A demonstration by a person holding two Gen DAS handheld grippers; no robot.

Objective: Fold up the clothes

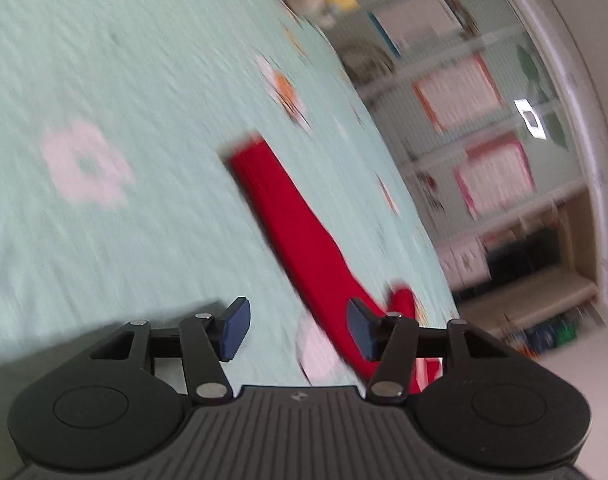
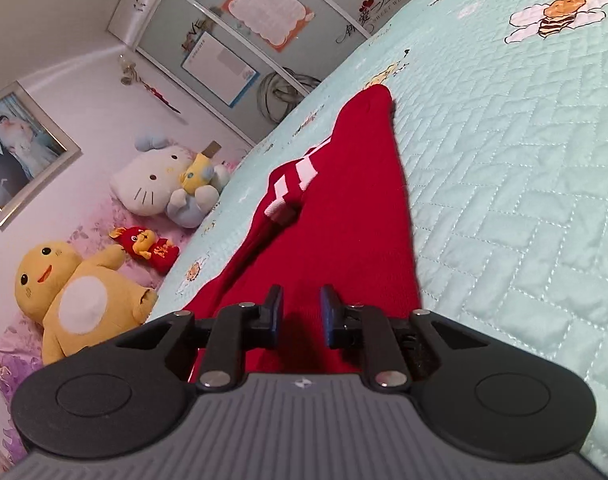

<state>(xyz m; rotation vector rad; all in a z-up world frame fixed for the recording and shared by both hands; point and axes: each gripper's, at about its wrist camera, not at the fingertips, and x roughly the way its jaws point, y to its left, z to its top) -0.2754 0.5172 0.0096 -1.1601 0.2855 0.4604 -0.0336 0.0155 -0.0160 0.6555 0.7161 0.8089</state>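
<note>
On the quilted bed [image 2: 524,200], my right gripper [image 2: 301,314] hovers, jaws narrow and empty, over the red garment [image 2: 344,216]; my left gripper [image 1: 297,330], jaws wide, holds nothing. Soft, light knit, I judge: pinch a near hem edge.

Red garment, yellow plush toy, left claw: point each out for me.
Red garment [image 2: 344,216]: right wrist view, middle of the cloth.
Yellow plush toy [image 2: 79,304]: right wrist view, white belly.
Left claw [image 1: 297,330]: left wrist view, midway between fingertips.
</note>
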